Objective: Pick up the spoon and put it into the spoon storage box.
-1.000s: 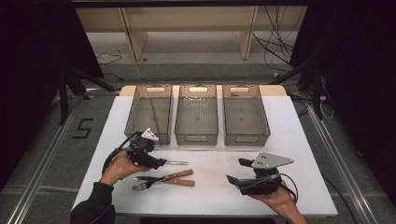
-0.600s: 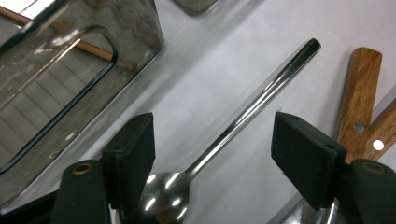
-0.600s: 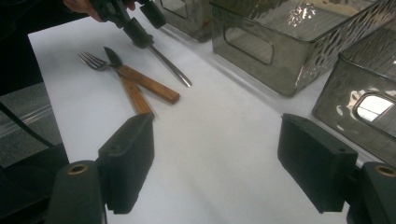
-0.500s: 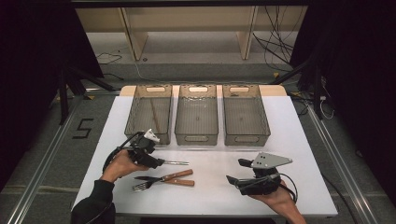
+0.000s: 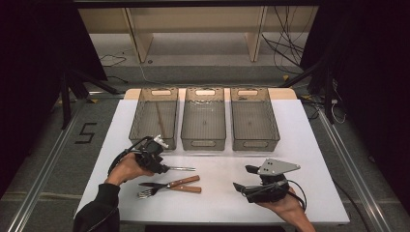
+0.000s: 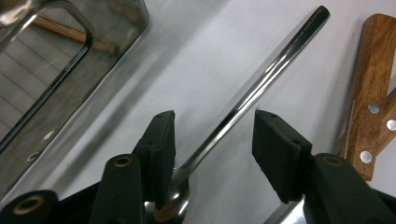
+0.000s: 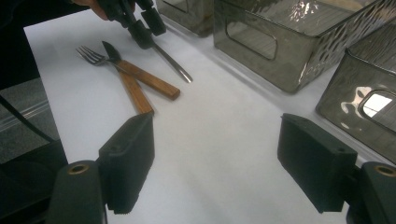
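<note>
White table (image 5: 309, 145), dark room. Spoon (image 6: 261, 86): flat on table, handle between left gripper (image 5: 162, 166) jaws, just closing, pads not yet pressing. Beside: fork (image 5: 147, 193), knife (image 5: 169, 184). Behind: 3 bins (image 5: 203, 143). Right gripper (image 5: 241, 186): wide, empty. Step: grasp; next, pinch, lift.

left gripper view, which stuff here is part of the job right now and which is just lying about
In the job:
- left gripper, whose jaws have just been closing around the handle, pads not yet pressing
- shiny all-metal spoon flat on the white table

Lying about:
- two crossed wooden-handled utensils
- smoky clear plastic bin holding a wooden stick
- right gripper, open, idle
</note>
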Demonstrator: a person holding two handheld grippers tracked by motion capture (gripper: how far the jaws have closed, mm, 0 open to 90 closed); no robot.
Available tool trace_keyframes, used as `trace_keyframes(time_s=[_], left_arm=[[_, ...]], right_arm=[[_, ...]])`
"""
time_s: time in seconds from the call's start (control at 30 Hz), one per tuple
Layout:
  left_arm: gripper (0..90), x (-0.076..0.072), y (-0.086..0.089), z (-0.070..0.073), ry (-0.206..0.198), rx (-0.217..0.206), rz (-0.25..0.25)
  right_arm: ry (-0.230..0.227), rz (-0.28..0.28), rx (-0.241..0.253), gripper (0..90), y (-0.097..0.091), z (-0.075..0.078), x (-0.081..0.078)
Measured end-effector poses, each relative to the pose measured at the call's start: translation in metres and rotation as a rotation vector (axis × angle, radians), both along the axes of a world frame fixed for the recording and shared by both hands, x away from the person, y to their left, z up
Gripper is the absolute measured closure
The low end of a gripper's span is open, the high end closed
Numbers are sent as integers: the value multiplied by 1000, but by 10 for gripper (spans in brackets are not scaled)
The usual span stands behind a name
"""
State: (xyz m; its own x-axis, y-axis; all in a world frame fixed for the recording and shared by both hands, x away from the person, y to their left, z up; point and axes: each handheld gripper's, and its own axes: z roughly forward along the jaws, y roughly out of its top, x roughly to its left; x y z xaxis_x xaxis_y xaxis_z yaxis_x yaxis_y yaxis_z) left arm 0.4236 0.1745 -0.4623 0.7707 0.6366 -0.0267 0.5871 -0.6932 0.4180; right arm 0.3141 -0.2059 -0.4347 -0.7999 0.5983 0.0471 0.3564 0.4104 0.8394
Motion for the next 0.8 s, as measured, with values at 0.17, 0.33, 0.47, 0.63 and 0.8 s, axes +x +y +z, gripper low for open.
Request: trace_keyframes(time_s=[0.17, 0.33, 0.47, 0.63, 0.8], left_arm=[[532, 4, -2, -5, 43, 29, -3], [563, 5, -3, -5, 47, 40, 14], [593, 4, -4, -4, 57, 61, 23], [600, 3, -7, -4, 48, 98, -5], [617, 1, -9, -3, 44, 115, -17]], right_arm=[[2, -1, -1, 280, 0, -1, 0], [2, -2, -1, 282, 0, -1, 0], [2, -4, -5, 282, 0, -1, -1], [1, -10, -3, 283, -1, -1, -1], [-2, -12, -6, 283, -2, -1, -2]])
